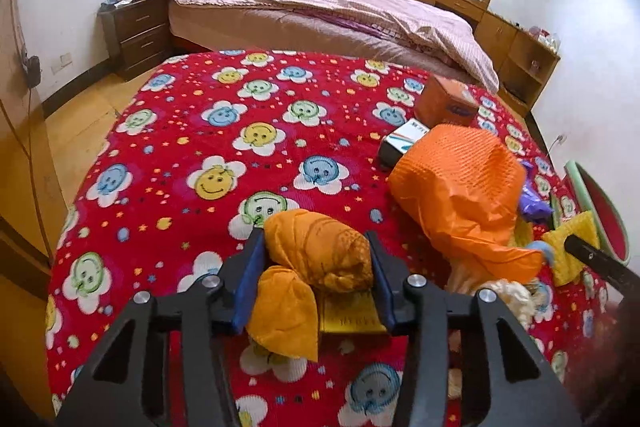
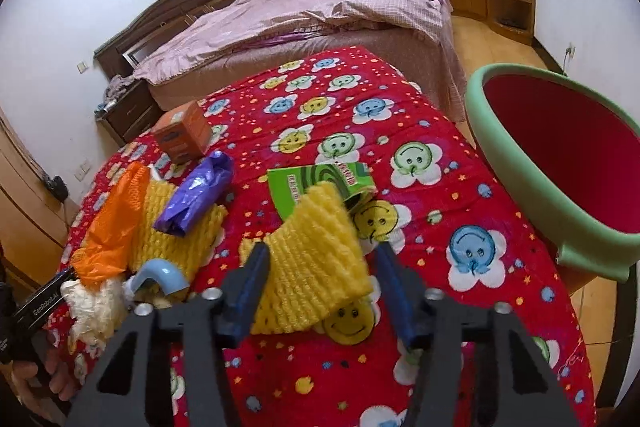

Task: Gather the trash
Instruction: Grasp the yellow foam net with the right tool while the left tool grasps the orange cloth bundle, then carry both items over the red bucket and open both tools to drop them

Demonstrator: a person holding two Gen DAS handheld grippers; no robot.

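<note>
My left gripper (image 1: 316,263) is shut on a crumpled mustard-orange plastic bag (image 1: 320,251); both blue pads press its sides on the red flower-print cloth (image 1: 192,99). My right gripper (image 2: 322,263) straddles a yellow foam net (image 2: 316,251). Its left pad is against the net and a narrow gap shows at the right pad, so it is open. A big orange bag (image 1: 460,179), a purple bag (image 2: 196,195), a green box (image 2: 320,179) and a white wad (image 2: 92,303) lie nearby. The red bin with a green rim (image 2: 520,167) stands at the table's right.
An orange box (image 2: 182,135) and a blue-and-white box (image 1: 404,139) sit farther back on the cloth. A flat yellow card (image 1: 352,319) lies under the left gripper. Beyond the table are a bed with a pink cover (image 1: 320,3), a nightstand (image 1: 136,31) and low cabinets (image 1: 516,47).
</note>
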